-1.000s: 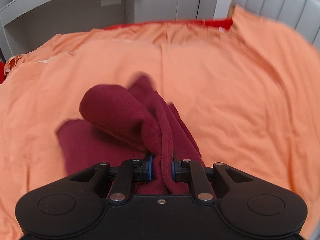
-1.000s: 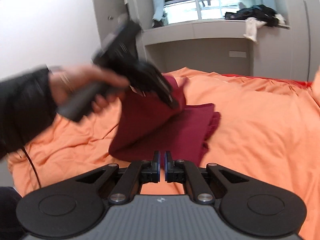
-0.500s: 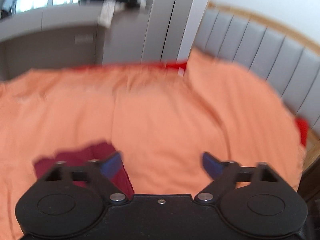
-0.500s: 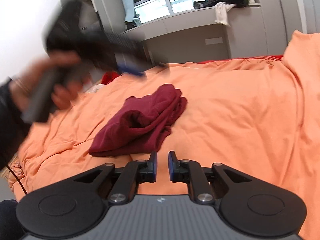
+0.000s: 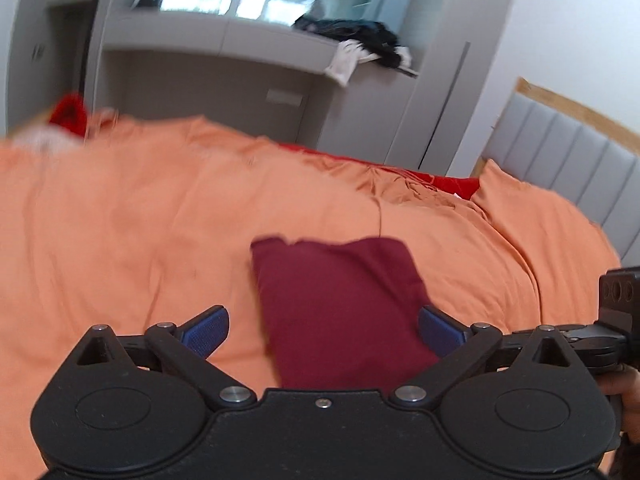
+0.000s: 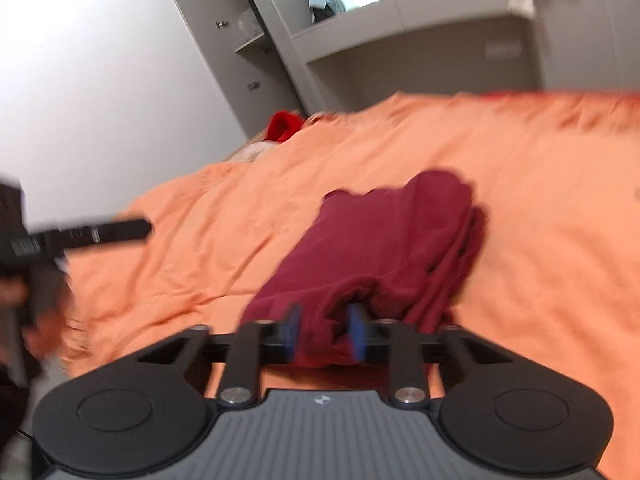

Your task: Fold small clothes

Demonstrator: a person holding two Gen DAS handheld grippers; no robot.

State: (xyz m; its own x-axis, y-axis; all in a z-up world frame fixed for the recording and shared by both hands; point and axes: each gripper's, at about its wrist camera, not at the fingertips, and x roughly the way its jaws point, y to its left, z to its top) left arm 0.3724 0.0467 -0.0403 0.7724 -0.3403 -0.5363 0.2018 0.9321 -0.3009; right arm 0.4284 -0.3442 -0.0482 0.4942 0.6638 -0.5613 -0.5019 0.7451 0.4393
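Maroon garment [image 6: 384, 248] is seen lying bunched and partly folded on the orange bed cover [image 6: 540, 200], roughly mid-bed, nearer the near edge than the far edge.

Right claw [image 6: 326, 336]: jaws are closing, with a wad of the garment's near hem gripped between the blue pads [image 6: 356, 336]. Cloth is pinched, pads pressing on both sides.

Left claw [image 5: 323, 330]: jaws are opening, already spread wide. Nothing is gripped; the garment is seen lying past and below the gap between the pads, not touched by either one as far as can be told. Blue pads [image 5: 206, 332] are splayed outward.

In the right wrist view, the left claw is seen off at the left, held in a hand [image 6: 24, 304], well apart from the garment and over the bed's left edge. In the left wrist view, part of the right tool is visible at the right edge.

Background: grey cabinet shelf [image 5: 224, 36] with dark clothes [image 5: 360, 32] piled on it, padded headboard [image 5: 568, 160] at the right, something red [image 6: 284, 124] at the far left corner of the bed. Both views are motion-blurred.
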